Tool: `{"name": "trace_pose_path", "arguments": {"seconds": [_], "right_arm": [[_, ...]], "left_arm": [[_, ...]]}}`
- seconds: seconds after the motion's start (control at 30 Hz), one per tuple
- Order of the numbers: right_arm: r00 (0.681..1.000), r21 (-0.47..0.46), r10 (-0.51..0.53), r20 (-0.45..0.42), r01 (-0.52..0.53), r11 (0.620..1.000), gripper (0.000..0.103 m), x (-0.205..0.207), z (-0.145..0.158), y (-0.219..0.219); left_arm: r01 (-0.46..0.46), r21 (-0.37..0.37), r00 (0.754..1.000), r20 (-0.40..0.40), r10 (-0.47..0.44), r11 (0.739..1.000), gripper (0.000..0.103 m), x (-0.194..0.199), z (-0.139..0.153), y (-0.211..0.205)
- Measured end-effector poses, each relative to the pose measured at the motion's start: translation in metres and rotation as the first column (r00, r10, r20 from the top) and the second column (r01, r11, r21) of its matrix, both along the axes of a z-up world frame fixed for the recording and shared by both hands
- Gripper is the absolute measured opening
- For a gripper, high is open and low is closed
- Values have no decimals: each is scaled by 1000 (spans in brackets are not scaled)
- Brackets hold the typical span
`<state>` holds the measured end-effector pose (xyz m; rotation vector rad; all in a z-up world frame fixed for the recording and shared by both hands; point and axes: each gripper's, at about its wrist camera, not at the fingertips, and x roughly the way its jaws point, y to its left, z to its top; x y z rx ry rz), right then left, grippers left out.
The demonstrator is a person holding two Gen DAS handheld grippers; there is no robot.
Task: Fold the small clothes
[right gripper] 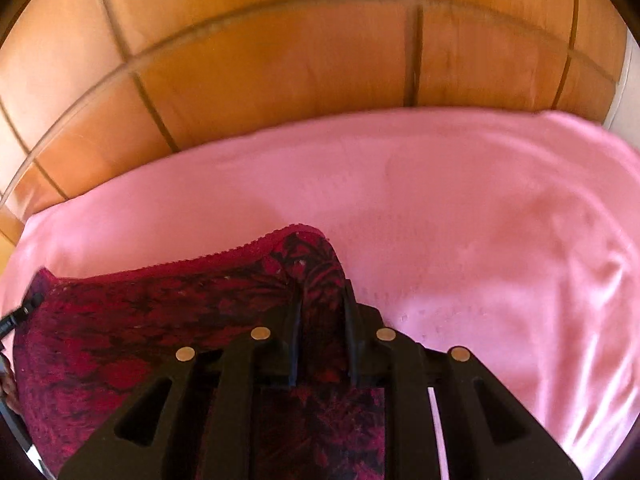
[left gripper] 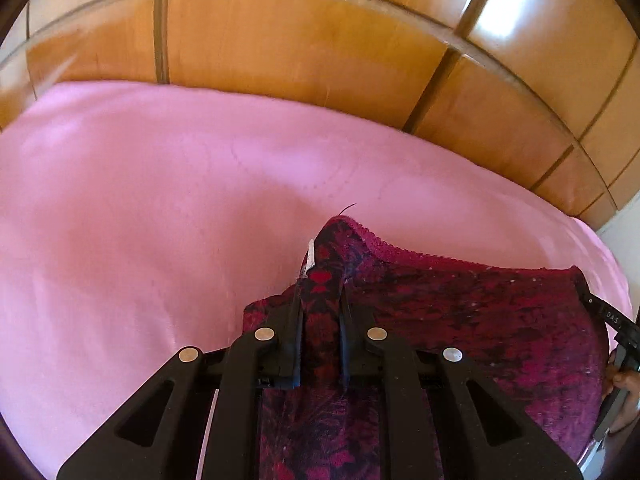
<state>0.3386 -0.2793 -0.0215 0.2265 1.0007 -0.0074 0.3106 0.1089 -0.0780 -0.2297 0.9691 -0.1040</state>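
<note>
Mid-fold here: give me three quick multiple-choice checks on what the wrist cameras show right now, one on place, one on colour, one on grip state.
1. Where does the left gripper grip the garment?
A. At its left corner
B. At its middle
C. Not at all

2. What colour is the sheet under the garment?
A. White
B. Pink
C. Green

3. What state is the right gripper in?
A. Open above the cloth
B. Shut on a wooden panel
C. Shut on the garment

Answers:
1. A: the fabric stretches off to the right from the left gripper's fingers.
2. B: pink cloth fills both views below the wooden panels.
3. C: dark red patterned fabric is pinched between its fingers at the right corner.
</note>
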Motion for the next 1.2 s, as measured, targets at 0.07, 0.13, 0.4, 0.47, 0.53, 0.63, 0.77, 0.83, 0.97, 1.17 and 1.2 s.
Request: {"name": "trace_pose_path", "arguments": {"seconds": [0.07, 0.13, 0.4, 0.47, 0.53, 0.63, 0.77, 0.83, 0.97, 1.17, 1.2], "right_arm": [[1000, 5, 3, -11, -3, 1000, 18, 2, 0, -2], [1000, 6, -3, -16, 3, 1000, 26, 1, 4, -4], [989, 19, 26, 148, -29, 999, 53, -51, 58, 10], [979, 44, 106, 174, -116, 992, 53, -77, 66, 31], [968, 58, 176, 179, -189, 980, 53, -98, 66, 52], [953, 71, 265, 150, -278, 958, 53, -124, 51, 86], [961, 10, 260, 93, -262, 965, 54, -124, 20, 104], [970, 78, 221, 100, -229, 970, 54, -119, 20, 94], [968, 79, 218, 127, -229, 970, 55, -132, 39, 89], [940, 96, 298, 165, -316, 944, 58, -188, 49, 107], [938, 78, 305, 162, -320, 944, 58, -197, 45, 112]], "left_arm": [[2, 6, 1000, 1, -2, 1000, 13, -1, 1, -1], [2, -12, 1000, -8, -2, 1000, 16, -1, 5, 2], [-18, 44, 982, 191, 9, 999, 35, -78, 52, 5], [21, 55, 975, 219, -32, 998, 35, -103, 54, -2], [61, 65, 974, 214, -74, 996, 35, -126, 47, -11], [55, 105, 986, 151, -70, 993, 35, -133, 24, -16], [33, 85, 992, 117, -43, 996, 35, -126, 11, -12], [15, 75, 993, 119, -24, 997, 35, -129, 17, -12], [50, 50, 980, 192, -59, 997, 35, -161, 39, -14], [236, 51, 938, 250, -241, 970, 35, -219, 37, -51], [253, 62, 935, 240, -261, 965, 35, -222, 32, -59]]}}
